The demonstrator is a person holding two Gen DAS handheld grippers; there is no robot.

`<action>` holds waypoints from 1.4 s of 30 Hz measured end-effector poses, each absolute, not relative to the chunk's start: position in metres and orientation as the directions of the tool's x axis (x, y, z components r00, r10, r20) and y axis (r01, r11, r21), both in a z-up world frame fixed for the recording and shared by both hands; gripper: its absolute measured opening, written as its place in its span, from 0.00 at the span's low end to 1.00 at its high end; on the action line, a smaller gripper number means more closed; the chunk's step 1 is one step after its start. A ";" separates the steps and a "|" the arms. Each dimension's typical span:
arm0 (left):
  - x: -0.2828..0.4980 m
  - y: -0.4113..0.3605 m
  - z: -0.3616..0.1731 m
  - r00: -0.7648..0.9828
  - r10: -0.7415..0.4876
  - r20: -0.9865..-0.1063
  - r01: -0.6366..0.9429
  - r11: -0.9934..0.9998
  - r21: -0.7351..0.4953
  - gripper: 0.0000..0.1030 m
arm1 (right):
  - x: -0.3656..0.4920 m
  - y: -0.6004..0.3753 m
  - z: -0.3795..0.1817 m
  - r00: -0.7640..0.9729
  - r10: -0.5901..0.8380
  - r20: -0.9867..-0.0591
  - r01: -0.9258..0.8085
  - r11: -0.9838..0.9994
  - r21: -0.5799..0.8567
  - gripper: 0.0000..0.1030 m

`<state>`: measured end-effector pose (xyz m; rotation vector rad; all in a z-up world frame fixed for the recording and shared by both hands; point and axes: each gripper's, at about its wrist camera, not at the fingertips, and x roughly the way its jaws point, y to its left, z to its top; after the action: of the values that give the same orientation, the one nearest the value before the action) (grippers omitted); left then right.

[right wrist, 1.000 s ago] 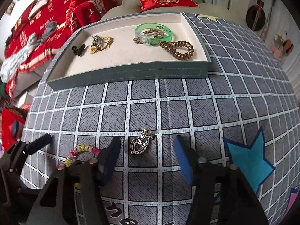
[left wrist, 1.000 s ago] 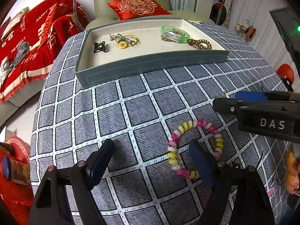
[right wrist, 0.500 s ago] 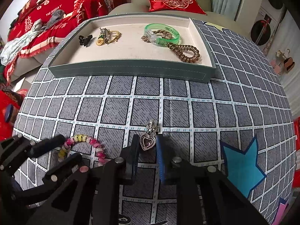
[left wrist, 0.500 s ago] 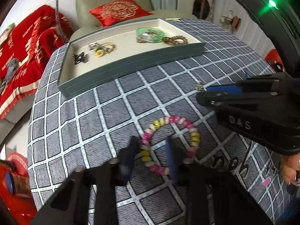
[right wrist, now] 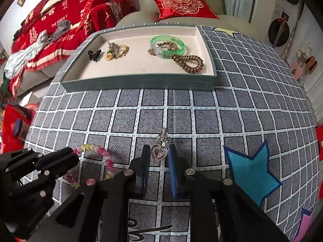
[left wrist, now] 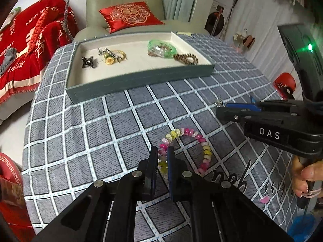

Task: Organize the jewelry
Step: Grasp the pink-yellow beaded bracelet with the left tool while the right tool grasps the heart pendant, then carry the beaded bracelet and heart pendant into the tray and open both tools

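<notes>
Both claws have closed: left claw (left wrist: 162,156) pinches bead bracelet (left wrist: 186,133), "DAS"-marked right claw (right wrist: 159,155) heart pendant (right wrist: 159,153).

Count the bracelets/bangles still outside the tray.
1: the bead bracelet lies on the cloth, near side pinched in the left gripper. The heart pendant in the right gripper is not a bracelet. Nothing else seen outside the tray.

Both wrist cams sit close over the checked tablecloth (left wrist: 113,125), tilted steeply down toward the far sofa. Left one's further left; both catch the jewelry tray (right wrist: 139,84).
</notes>
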<state>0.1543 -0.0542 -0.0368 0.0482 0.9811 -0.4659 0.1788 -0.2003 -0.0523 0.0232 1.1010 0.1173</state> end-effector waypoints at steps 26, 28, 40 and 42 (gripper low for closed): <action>0.224 -0.024 0.042 0.624 -0.363 -0.692 0.359 0.920 -0.159 0.24 | 0.238 -0.219 0.009 0.526 0.230 -0.819 -0.072 0.971 0.226 0.19; 0.233 -0.023 0.042 0.629 -0.353 -0.693 0.349 0.924 -0.154 0.24 | 0.249 -0.219 0.008 0.523 0.237 -0.819 -0.069 0.969 0.237 0.19; 0.294 -0.026 0.013 0.623 -0.281 -0.730 0.280 0.952 -0.127 0.24 | 0.305 -0.205 -0.016 0.479 0.271 -0.835 -0.078 0.960 0.267 0.19; 0.303 -0.029 0.004 0.616 -0.265 -0.742 0.275 0.955 -0.112 0.24 | 0.312 -0.201 -0.025 0.465 0.272 -0.843 -0.080 0.961 0.265 0.19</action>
<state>0.3035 -0.0291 0.0044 0.0136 0.8528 -0.3110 0.3115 -0.2007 -0.0247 0.1988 1.0674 0.2178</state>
